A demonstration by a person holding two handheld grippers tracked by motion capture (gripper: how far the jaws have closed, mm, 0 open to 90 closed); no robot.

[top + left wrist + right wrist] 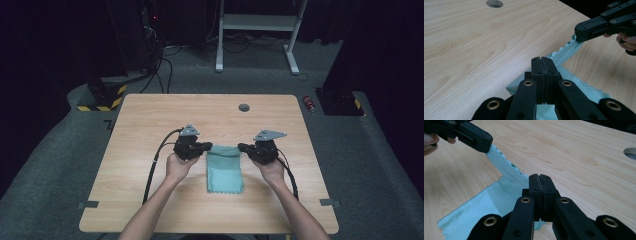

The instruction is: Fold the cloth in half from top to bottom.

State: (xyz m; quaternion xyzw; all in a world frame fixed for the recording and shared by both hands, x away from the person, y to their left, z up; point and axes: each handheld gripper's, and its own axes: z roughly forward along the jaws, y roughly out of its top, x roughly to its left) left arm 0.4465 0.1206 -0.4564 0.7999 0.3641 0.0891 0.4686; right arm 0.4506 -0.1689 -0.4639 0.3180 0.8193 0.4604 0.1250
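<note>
From above, the teal cloth (225,169) lies mid-table (150,115), left claw (209,148) and right claw (241,147) clenched on its far corners. Each claw view shows jaws pinching cloth (edges scalloped), slightly lifted.
</note>
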